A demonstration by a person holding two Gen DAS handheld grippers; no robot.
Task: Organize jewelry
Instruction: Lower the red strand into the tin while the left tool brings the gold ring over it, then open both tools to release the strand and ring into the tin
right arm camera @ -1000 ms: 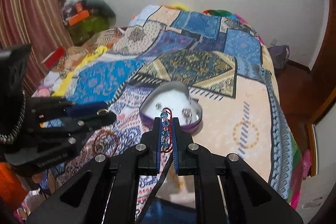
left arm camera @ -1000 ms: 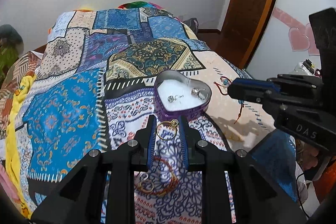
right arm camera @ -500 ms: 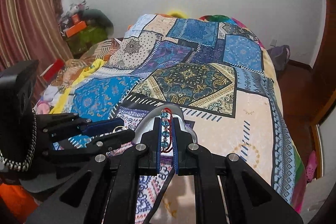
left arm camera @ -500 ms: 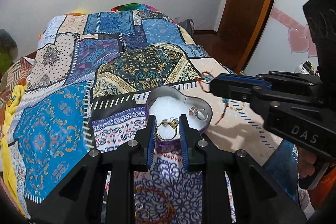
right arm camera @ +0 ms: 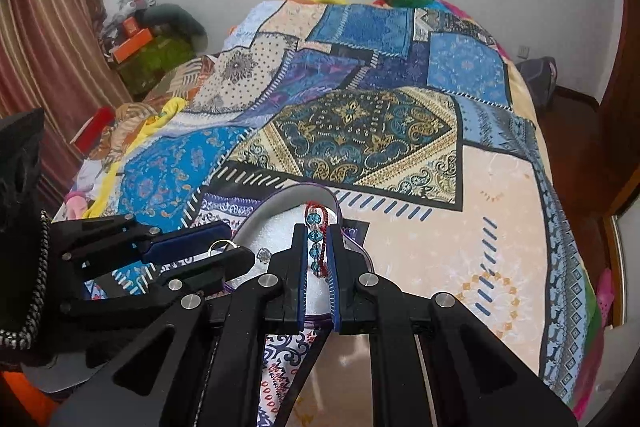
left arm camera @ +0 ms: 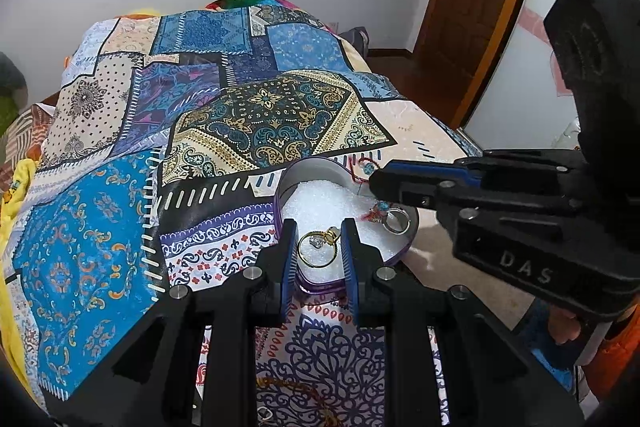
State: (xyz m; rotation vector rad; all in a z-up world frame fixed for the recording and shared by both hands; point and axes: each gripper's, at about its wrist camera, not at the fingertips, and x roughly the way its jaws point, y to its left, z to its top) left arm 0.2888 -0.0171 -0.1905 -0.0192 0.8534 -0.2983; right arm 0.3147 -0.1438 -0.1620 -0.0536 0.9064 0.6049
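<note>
A purple heart-shaped box (left arm camera: pixel 285 182) with a white lining lies on the patchwork quilt. My left gripper (left arm camera: pixel 319 231) is shut on a gold ring (left arm camera: pixel 331 233) and holds it just above the lining at the box's near side. A silver ring (left arm camera: pixel 397 219) rests inside the box. My right gripper (right arm camera: pixel 319 229) is shut on a red thread bracelet with blue beads (right arm camera: pixel 316 250) and hovers over the box (right arm camera: pixel 280 195). The bracelet's loose end (left arm camera: pixel 378 214) dangles onto the lining. A small silver stud (right arm camera: pixel 263 255) lies in the box between the two grippers. In the right wrist view the left gripper (right arm camera: pixel 234 253) is at left.
The quilt (left arm camera: pixel 264 123) covers a bed that reaches back to a white wall. A thin bangle (left arm camera: pixel 288 385) lies on the quilt below my left gripper. A brown door (left arm camera: pixel 480 7) stands at right. Clutter and a curtain (right arm camera: pixel 48 39) are at the bed's left side.
Both grippers have moved forward and down over the heart-shaped box, each still gripping its piece. The bracelet's end now hangs into the box.
</note>
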